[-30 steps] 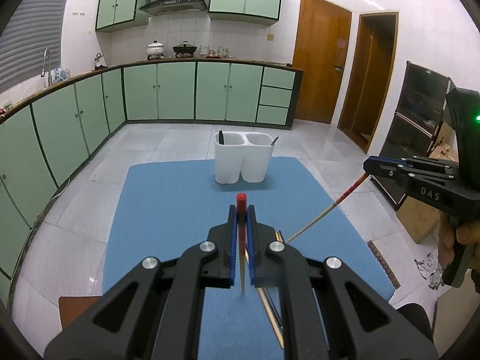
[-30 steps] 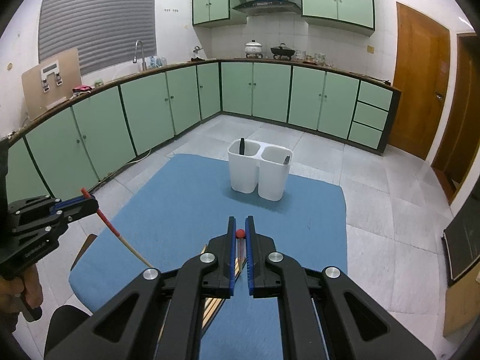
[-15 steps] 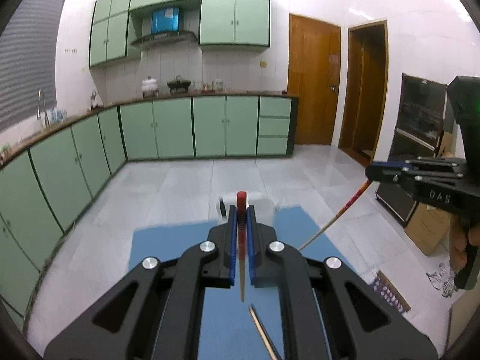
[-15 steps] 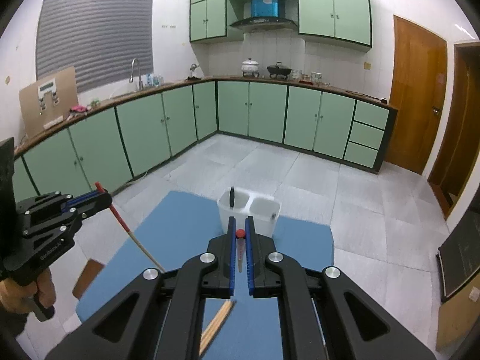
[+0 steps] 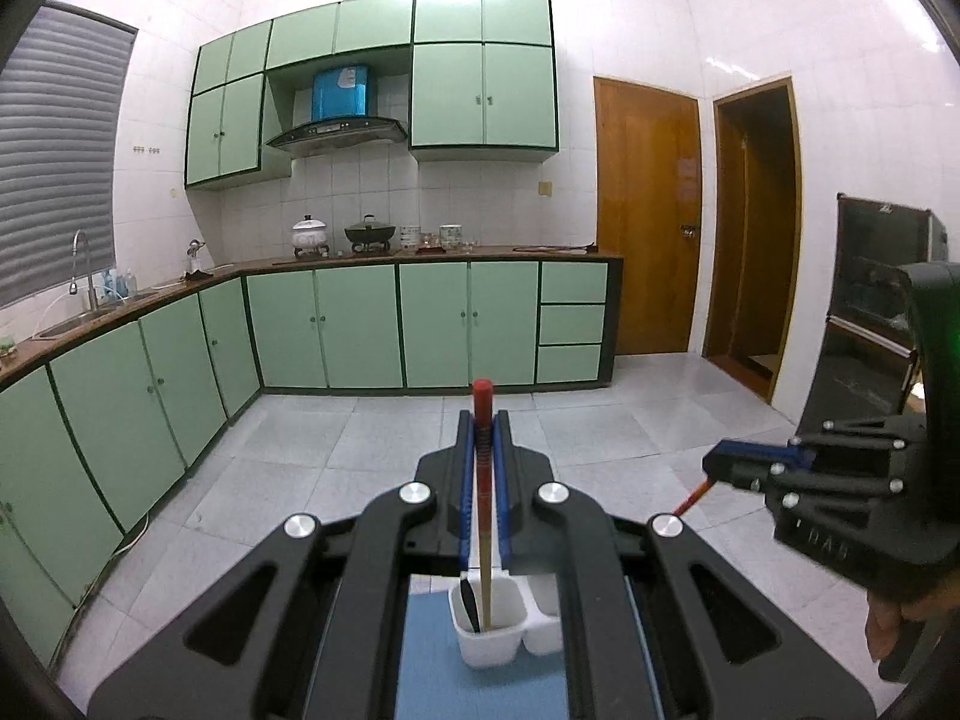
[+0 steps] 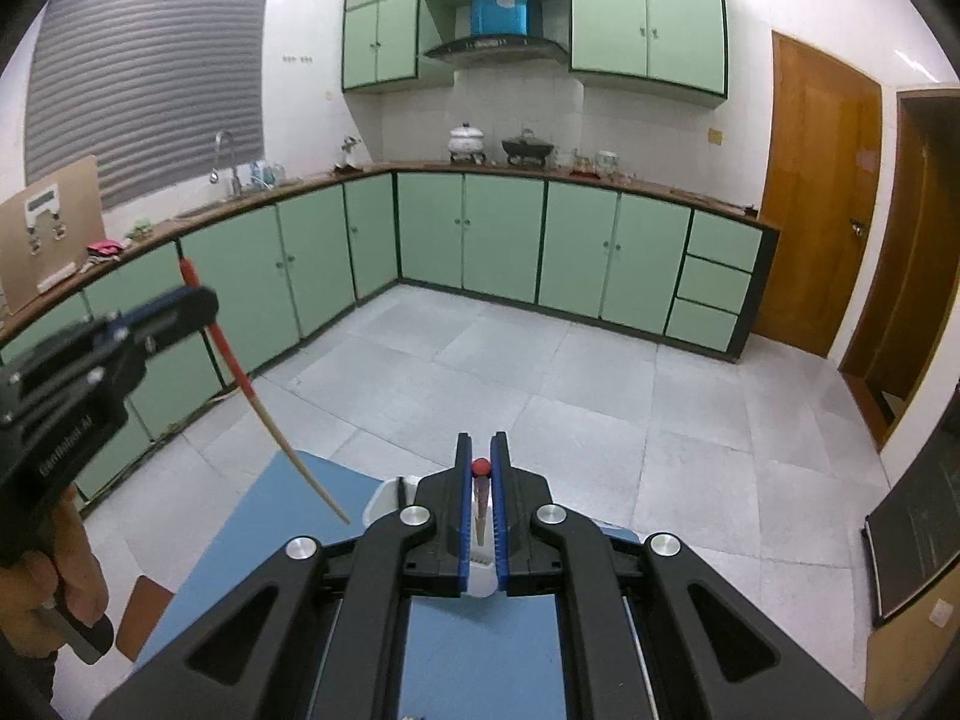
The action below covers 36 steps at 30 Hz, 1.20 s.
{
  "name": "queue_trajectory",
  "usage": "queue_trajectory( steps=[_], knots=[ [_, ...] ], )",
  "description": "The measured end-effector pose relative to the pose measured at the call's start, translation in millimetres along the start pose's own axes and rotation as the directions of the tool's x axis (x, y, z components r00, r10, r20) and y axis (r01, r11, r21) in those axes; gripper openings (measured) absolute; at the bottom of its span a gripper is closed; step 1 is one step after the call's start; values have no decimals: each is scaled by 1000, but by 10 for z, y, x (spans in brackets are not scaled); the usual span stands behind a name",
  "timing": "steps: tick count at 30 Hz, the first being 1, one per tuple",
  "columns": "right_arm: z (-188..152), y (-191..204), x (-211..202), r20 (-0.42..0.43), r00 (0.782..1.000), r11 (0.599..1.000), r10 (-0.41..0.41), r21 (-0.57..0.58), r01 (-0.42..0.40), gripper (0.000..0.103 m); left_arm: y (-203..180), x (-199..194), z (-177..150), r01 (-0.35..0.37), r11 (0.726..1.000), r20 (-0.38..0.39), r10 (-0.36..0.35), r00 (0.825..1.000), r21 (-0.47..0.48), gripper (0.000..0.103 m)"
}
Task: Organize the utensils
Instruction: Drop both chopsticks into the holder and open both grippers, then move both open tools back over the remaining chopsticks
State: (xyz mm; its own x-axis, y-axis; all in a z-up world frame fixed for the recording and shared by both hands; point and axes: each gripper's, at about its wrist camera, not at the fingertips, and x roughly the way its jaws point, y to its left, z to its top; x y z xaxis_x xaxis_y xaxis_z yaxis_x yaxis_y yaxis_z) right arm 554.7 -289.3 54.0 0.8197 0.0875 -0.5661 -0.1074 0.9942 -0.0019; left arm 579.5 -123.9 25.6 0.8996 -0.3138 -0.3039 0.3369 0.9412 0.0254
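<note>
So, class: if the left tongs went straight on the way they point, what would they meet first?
Probably nothing close: the left tongs, shut on a red-topped chopstick, point over the white holder toward open tiled floor and green cabinets. Depth is unclear.

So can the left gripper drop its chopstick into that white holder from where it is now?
Probably yes. The left gripper holds its red-topped chopstick nearly upright, and in its own view the tip lines up with the left compartment of the white holder, beside a black utensil. Nothing blocks the way.
</note>
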Motion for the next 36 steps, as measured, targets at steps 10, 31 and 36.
queue_trajectory(
  steps=[10,31,36],
  knots=[
    [-331,-120,872,-109,993,999,44,37,-40,9,76,963,-768,0,1000,-159,-3,987,-16,7],
    [-2586,188,-1207,74,997,997,13,74,-18,26,390,-1757,-1968,-104,993,-104,97,990,-60,65],
    [-3631,533,-1345,-7,1000,996,2,94,-2,26,279,-2262,-2813,-123,986,-195,99,976,-113,66]
  ],
)
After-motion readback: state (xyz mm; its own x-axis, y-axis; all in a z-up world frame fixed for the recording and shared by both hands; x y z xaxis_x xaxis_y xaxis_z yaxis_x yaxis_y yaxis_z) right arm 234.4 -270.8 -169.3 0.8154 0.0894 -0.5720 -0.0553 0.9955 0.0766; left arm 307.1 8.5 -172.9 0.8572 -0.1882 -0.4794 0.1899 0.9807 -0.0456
